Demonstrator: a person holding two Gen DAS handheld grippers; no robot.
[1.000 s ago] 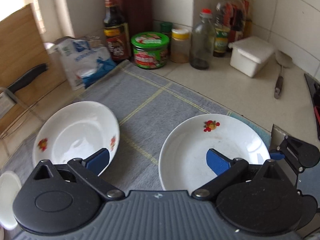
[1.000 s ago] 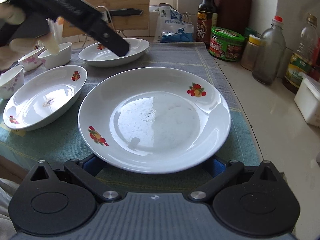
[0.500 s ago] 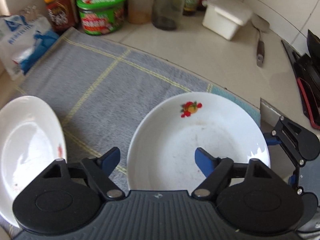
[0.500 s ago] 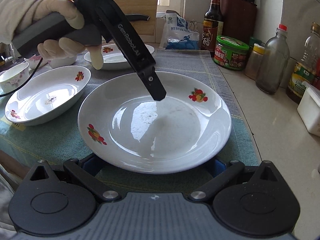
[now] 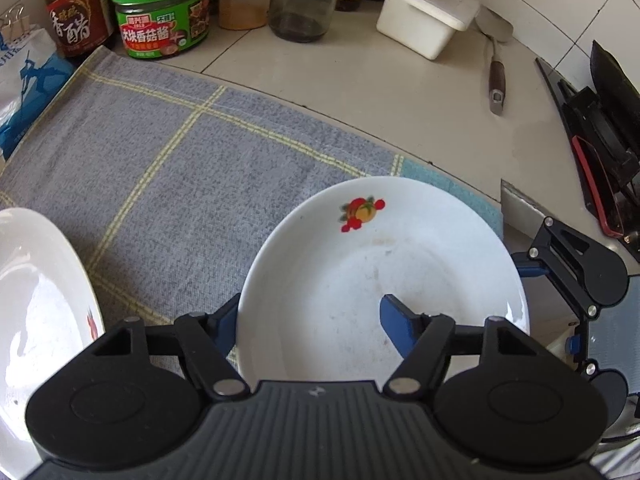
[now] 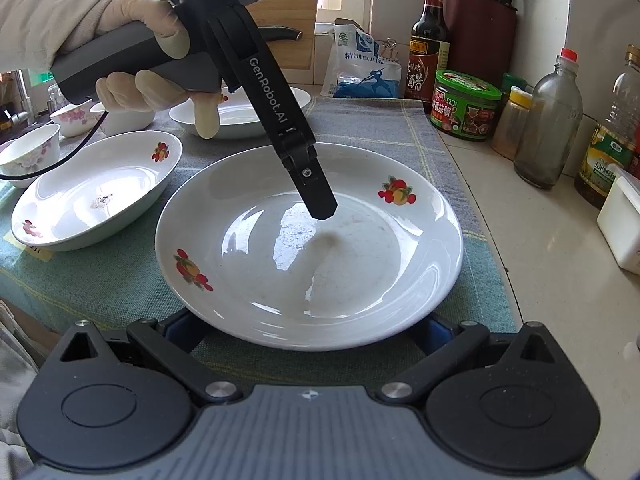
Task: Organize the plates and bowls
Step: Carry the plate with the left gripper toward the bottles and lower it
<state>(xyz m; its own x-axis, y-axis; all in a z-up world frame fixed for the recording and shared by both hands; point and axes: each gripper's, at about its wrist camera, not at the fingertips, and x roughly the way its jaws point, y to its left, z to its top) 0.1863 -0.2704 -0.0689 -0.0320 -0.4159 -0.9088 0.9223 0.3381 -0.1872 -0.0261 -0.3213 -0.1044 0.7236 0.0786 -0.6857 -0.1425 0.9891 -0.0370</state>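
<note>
A large white plate (image 6: 360,280) with fruit prints lies on the checked cloth; it also shows in the left wrist view (image 5: 420,248). My left gripper (image 5: 310,326) is open and straddles the plate's near-left rim, one finger inside (image 5: 400,326), one outside (image 5: 224,320). In the right wrist view one left finger (image 6: 316,196) hovers just over the plate's centre. My right gripper (image 6: 308,330) is open, its blue fingertips low under the plate's near rim on both sides. An oval white dish (image 6: 96,192) lies left of the plate, another dish (image 6: 240,110) behind.
Small flowered bowls (image 6: 28,156) stand at the far left. Jars and bottles (image 6: 466,106), a salt bag (image 6: 360,68) and a white box (image 5: 428,12) line the back. A spatula (image 5: 496,76) lies on the counter, right. A dark stove edge (image 5: 600,168) is far right.
My left gripper has moved right and down over the large plate, one finger now inside it. The right gripper stays at the plate's near rim.
</note>
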